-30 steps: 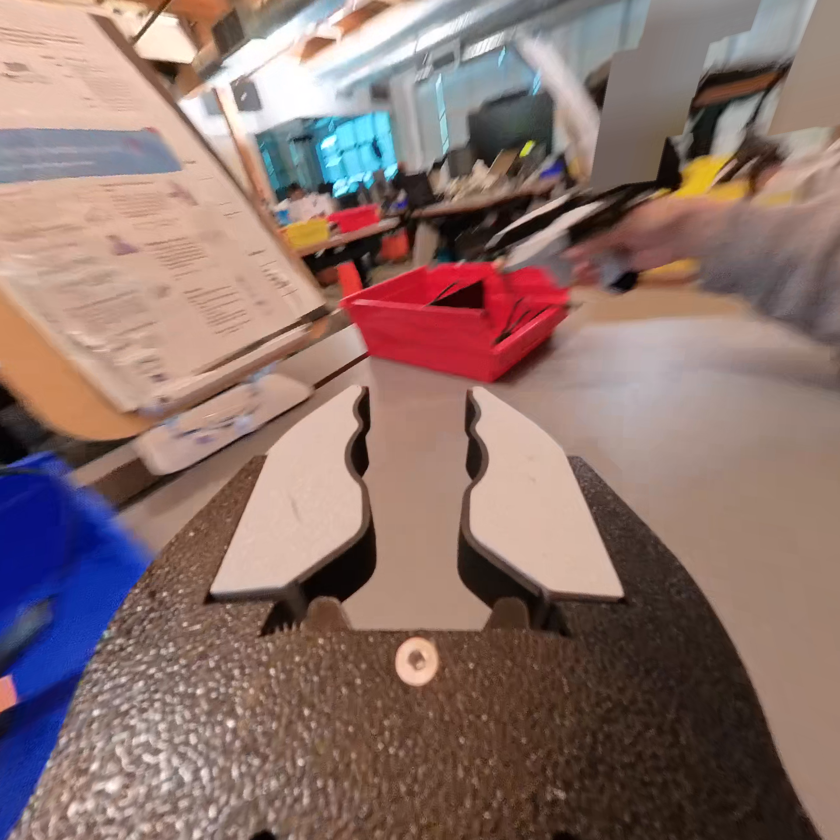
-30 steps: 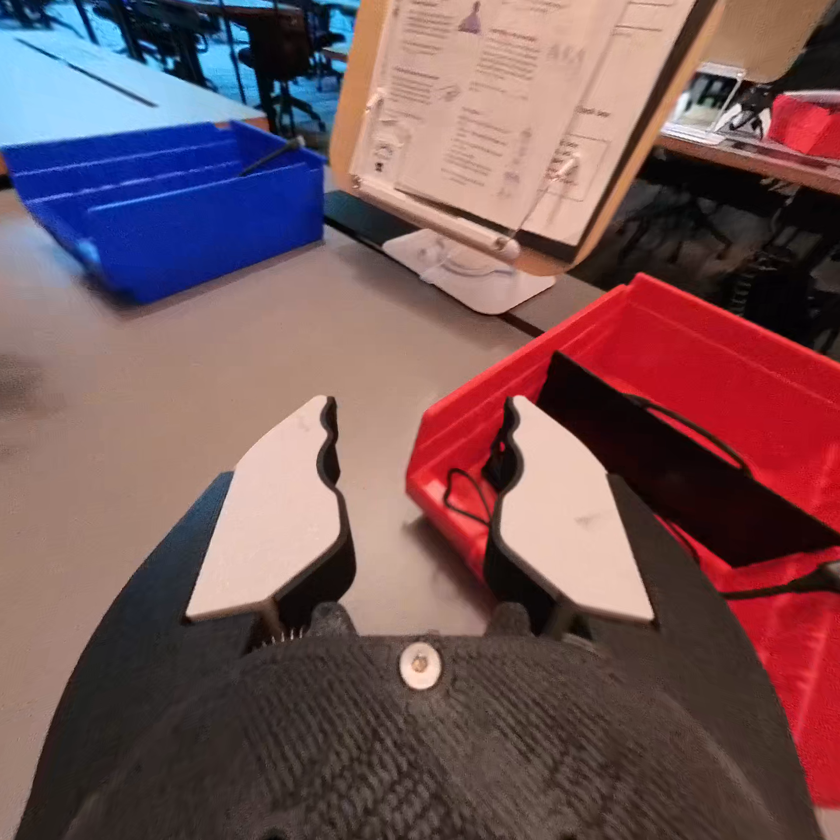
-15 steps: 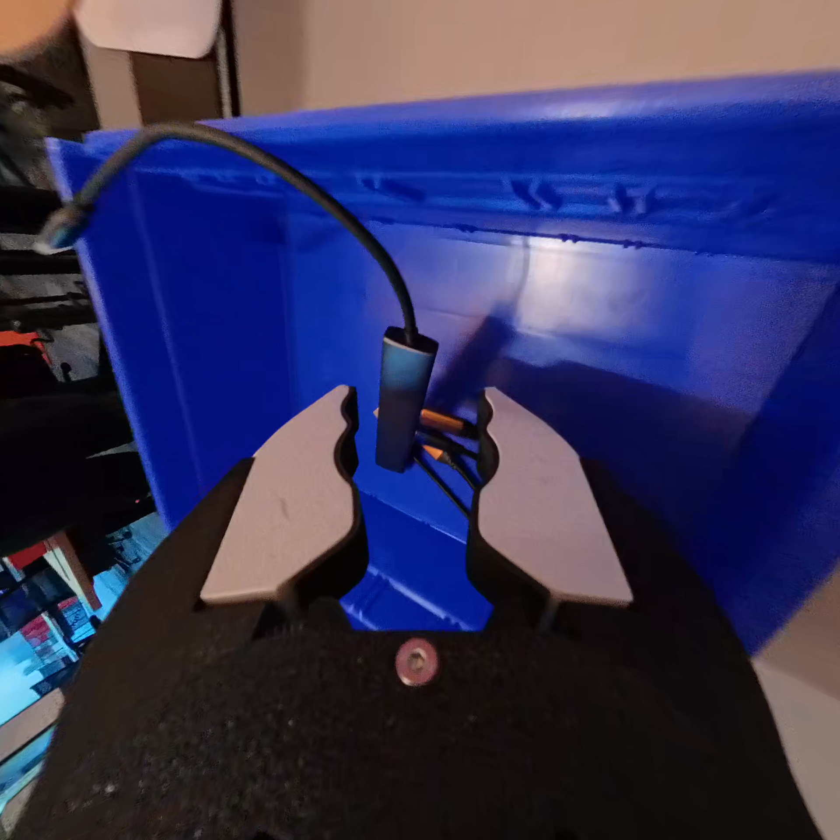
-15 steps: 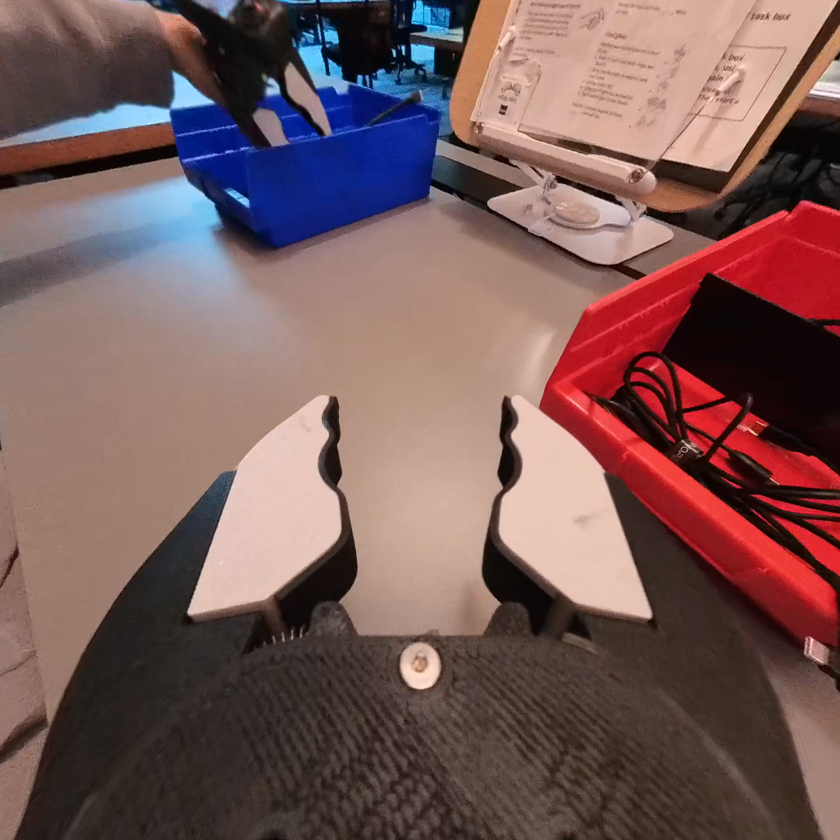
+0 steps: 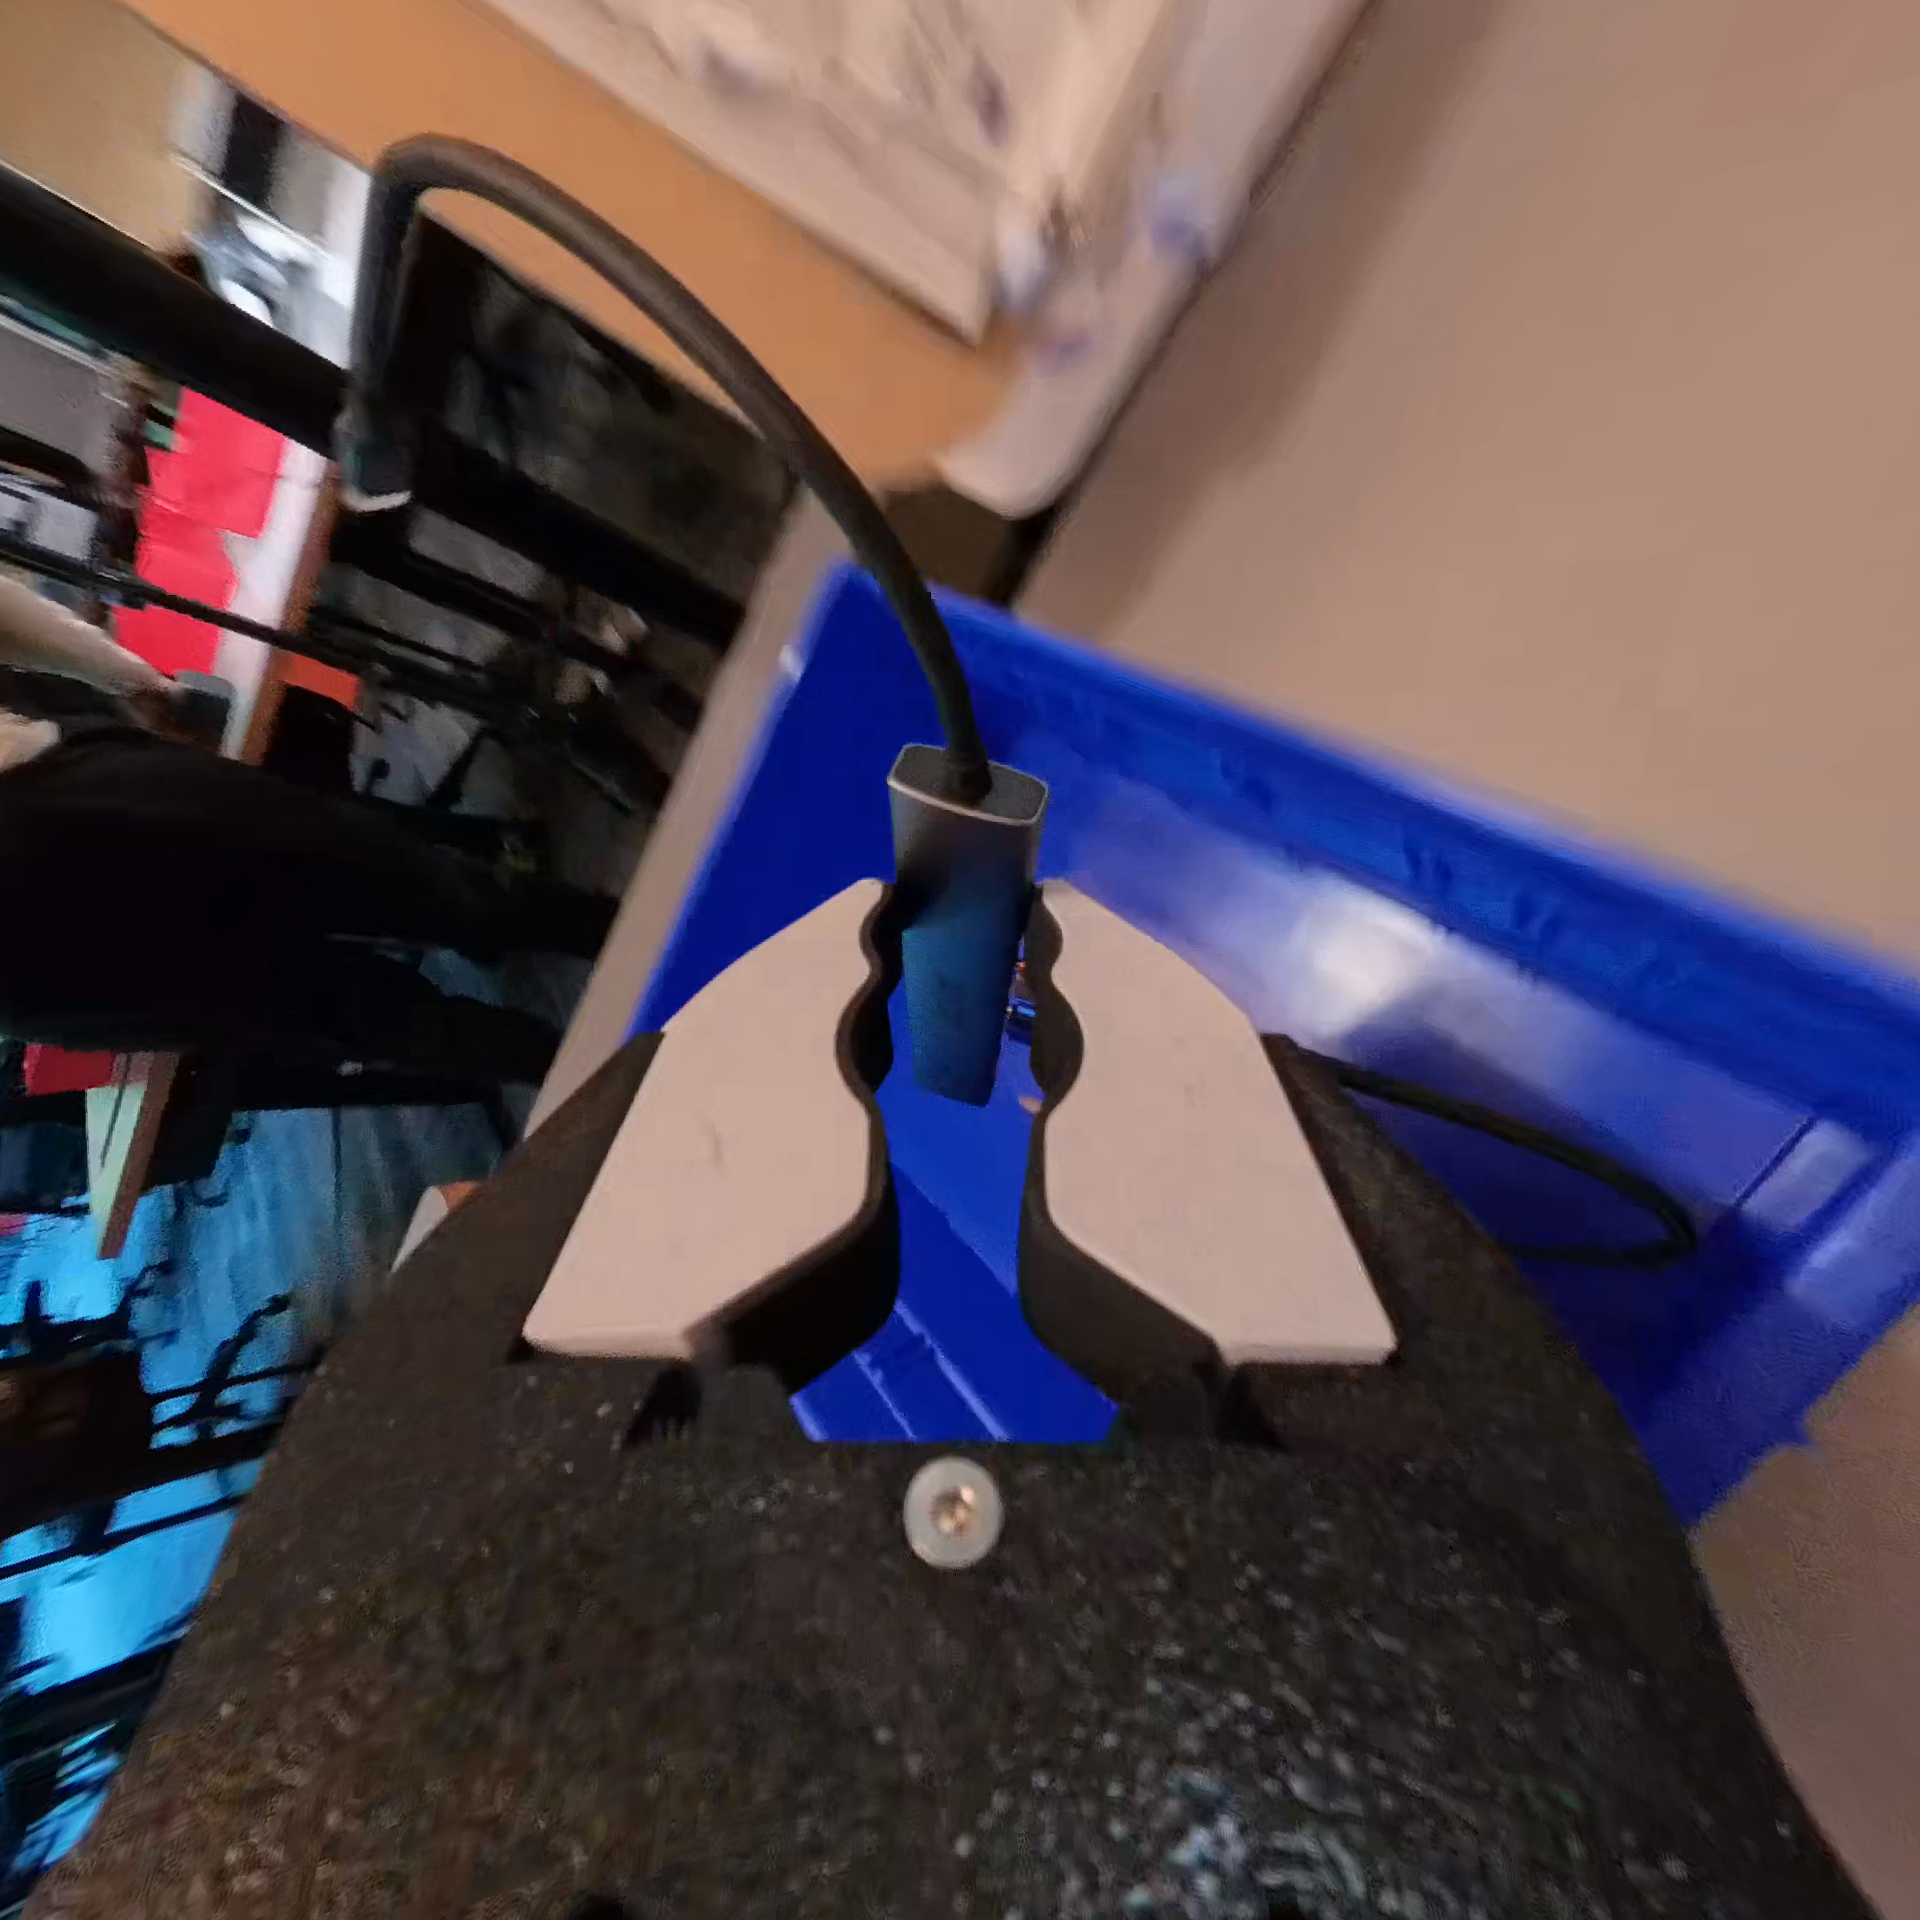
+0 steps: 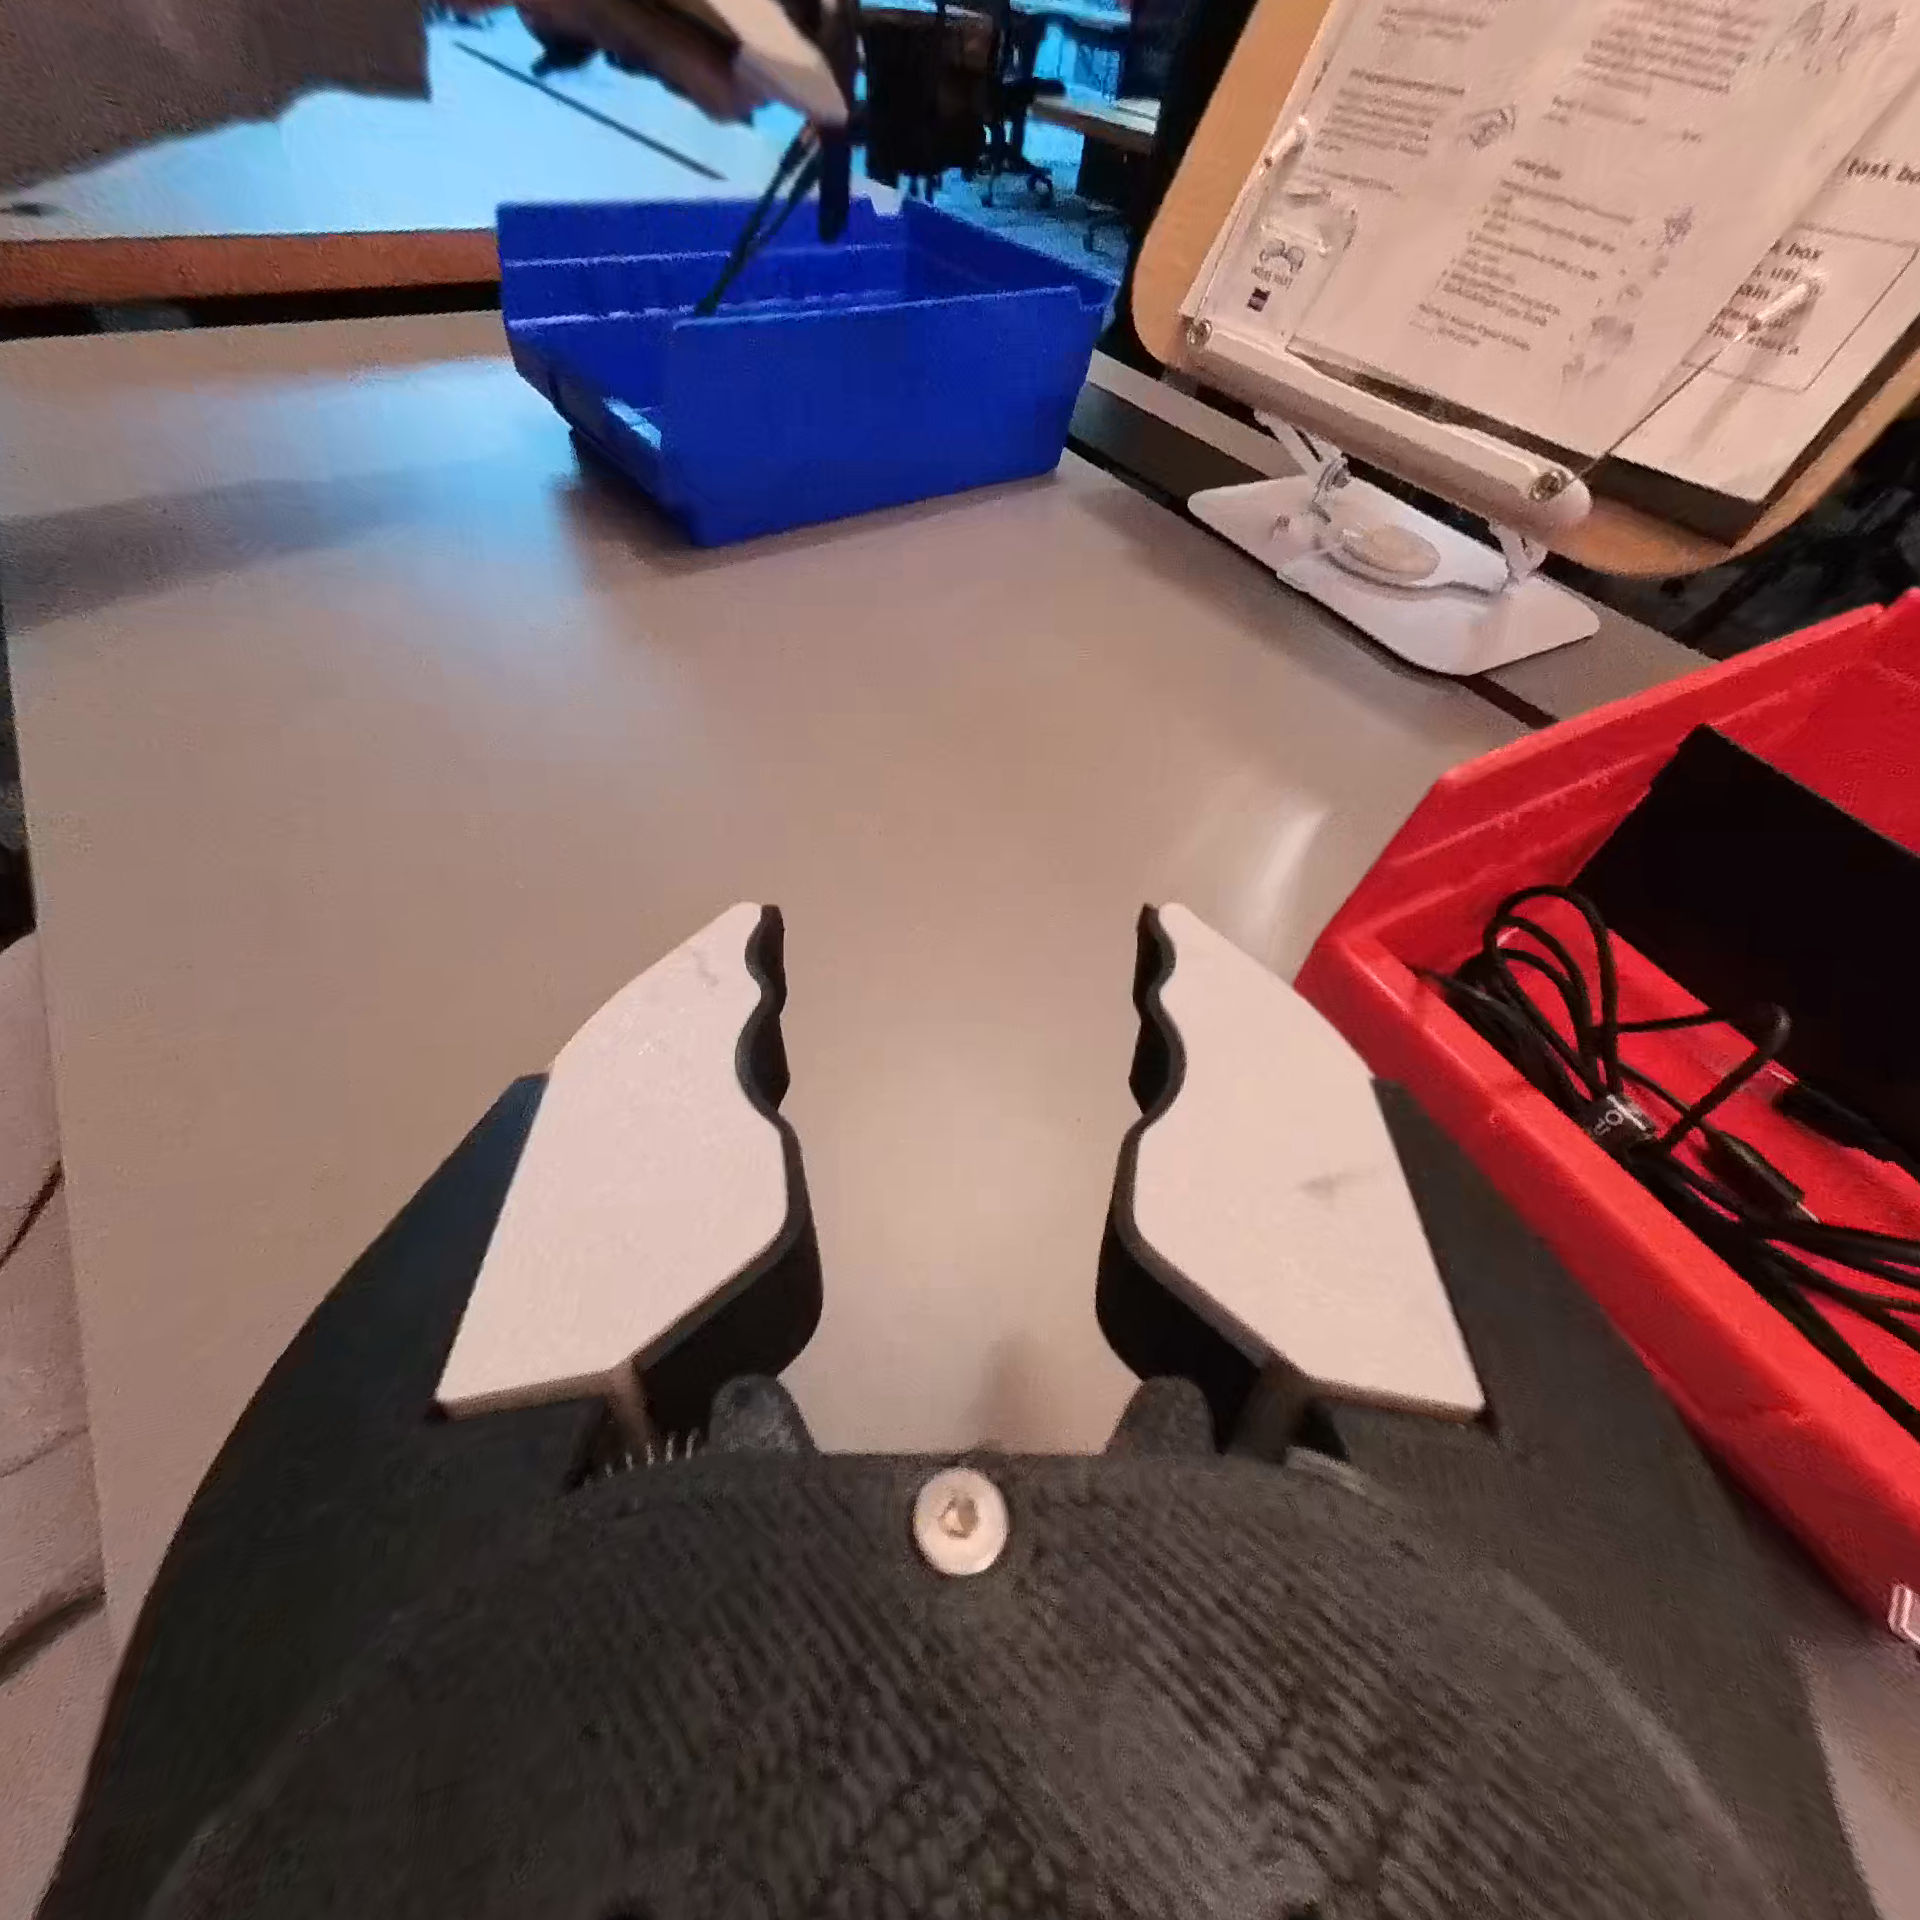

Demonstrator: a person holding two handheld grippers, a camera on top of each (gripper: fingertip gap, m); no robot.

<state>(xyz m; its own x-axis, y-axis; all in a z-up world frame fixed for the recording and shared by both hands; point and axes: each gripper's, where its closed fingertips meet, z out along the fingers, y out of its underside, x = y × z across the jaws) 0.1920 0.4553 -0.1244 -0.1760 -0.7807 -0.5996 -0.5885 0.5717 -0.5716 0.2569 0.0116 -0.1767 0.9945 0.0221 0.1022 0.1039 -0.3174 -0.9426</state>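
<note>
My left gripper [image 5: 958, 904] is shut on a slim grey adapter [image 5: 961, 956], gripped near the fingertips. Its thick black cable [image 5: 727, 353] arches up and to the left. The adapter hangs over the open blue bin [image 5: 1455, 862], where another black cable [image 5: 1558, 1174] lies inside. In the right wrist view the left gripper [image 6: 774, 52] and the person's hand are above the blue bin [image 6: 831, 416] at the far side of the table. My right gripper [image 6: 958, 920] is open and empty over the bare table, just left of the red bin [image 6: 1538, 1226].
The red bin holds coiled black cables [image 6: 1662, 1122] and a black box [image 6: 1787, 883]. A document stand [image 6: 1507, 260] with printed pages on a white base stands at the table's back edge between the two bins. Other desks and chairs lie beyond. The tips of one gripper are about 45 cm away from the tips of the other.
My left gripper has closed on the grey adapter and raised it out of the blue bin, tilting as it moved. My right gripper stays open and has barely moved.
</note>
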